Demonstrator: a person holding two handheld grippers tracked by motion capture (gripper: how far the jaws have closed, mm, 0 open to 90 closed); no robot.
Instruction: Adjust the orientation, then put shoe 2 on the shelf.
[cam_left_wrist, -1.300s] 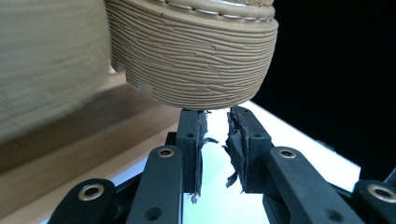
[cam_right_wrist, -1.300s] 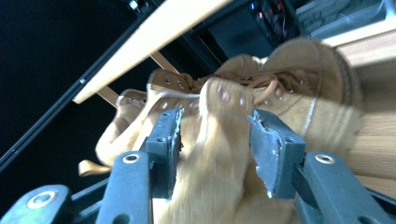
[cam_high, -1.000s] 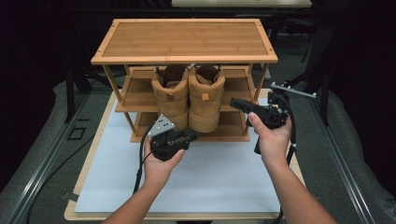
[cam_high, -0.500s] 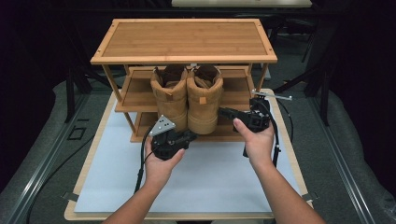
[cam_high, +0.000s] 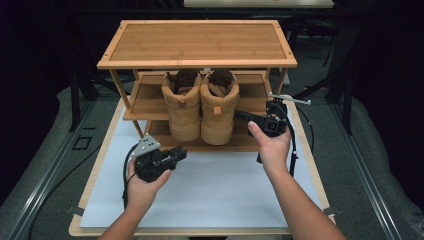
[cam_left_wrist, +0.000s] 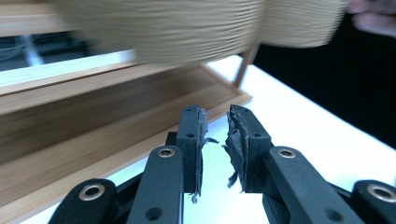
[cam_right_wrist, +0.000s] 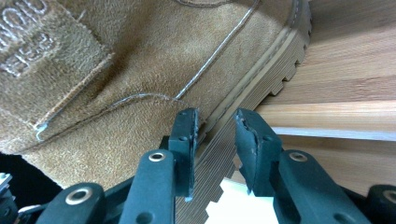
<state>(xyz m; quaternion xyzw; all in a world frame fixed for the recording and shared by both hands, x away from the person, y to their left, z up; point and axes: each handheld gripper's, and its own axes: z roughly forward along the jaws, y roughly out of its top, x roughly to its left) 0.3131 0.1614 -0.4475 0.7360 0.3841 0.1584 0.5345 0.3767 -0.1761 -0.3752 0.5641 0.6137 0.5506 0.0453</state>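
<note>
Two boots (cam_high: 201, 105): on rack's (cam_high: 195, 47) mid shelf, heels near.
R gripper (cam_high: 246, 118): moved left, jaws slightly apart, empty, at right boot's (cam_right_wrist: 140, 70) sole.
L gripper (cam_high: 181, 152): unmoved, narrow gap, empty.

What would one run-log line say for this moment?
right hand-held gripper: open, at right boot heel | left hand-held gripper: open, idle | boots: on rack

Two tan suede boots (cam_high: 201, 105) stand upright, side by side, heels outward
</note>
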